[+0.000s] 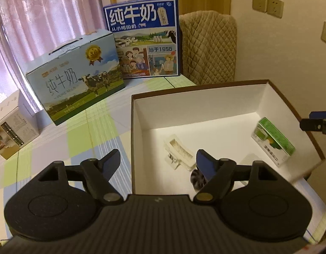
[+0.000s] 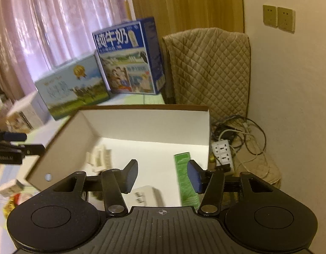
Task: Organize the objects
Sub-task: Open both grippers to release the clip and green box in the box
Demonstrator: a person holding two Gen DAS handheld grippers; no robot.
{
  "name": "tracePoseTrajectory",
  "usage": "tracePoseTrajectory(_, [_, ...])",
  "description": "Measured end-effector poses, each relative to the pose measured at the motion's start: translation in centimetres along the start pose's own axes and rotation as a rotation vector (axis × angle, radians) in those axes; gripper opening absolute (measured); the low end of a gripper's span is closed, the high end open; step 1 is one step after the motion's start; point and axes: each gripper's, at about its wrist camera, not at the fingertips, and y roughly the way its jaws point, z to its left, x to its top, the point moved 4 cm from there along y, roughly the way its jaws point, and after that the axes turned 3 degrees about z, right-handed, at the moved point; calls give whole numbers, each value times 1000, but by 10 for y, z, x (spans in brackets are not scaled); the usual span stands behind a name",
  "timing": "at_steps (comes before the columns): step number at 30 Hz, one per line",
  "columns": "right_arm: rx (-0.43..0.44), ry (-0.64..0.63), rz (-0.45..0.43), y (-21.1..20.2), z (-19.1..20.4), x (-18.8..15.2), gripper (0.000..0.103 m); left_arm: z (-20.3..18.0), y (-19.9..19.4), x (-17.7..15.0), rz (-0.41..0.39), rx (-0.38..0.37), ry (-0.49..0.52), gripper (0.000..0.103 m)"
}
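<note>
Above the white-lined box, right gripper spread wide, empty; left gripper likewise. Withdraw vertically, clearing green carton.

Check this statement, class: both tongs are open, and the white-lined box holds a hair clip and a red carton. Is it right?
Not quite. In the left wrist view the carton is green, not red. The rest stands: the box holds the hair clip too, with both tongs open.

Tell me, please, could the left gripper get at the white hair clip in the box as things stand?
Probably yes. The left gripper is open and empty, the box has no lid, and the hair clip lies uncovered just ahead, apart from the green carton.
</note>
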Motion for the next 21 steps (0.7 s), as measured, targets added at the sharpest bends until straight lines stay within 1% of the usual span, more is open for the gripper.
tracePoseTrajectory(4, [18,-4,-23,-24,13,-7,54,1,-29,-14,-17,-17,3,78])
tracePoseTrajectory(8, [15,-32,-46,-45,28,-14,58,4,-54,-29,-19,-31,-10,78])
tracePoseTrajectory(10, [27,-33,-51,-54,34,-19,59,6,-65,-36,-19,-31,-16,78])
tracePoseTrajectory(14, [72,-38,-39,-66,50,-28,60,19,-86,-55,-25,-50,-69,78])
tracePoseTrajectory(17, [93,-57,-11,-69,63,-39,60,26,-100,-72,-29,-28,-71,79])
tracePoseTrajectory(18, [97,-61,-5,-69,67,-43,60,28,-105,-77,-35,-16,-72,80])
tracePoseTrajectory(19, [102,-69,0,-70,72,-47,60,31,-109,-83,-37,-9,-75,83])
tracePoseTrajectory(21, [111,-72,7,-71,80,-54,60,35,-117,-93,-38,-3,-84,85])
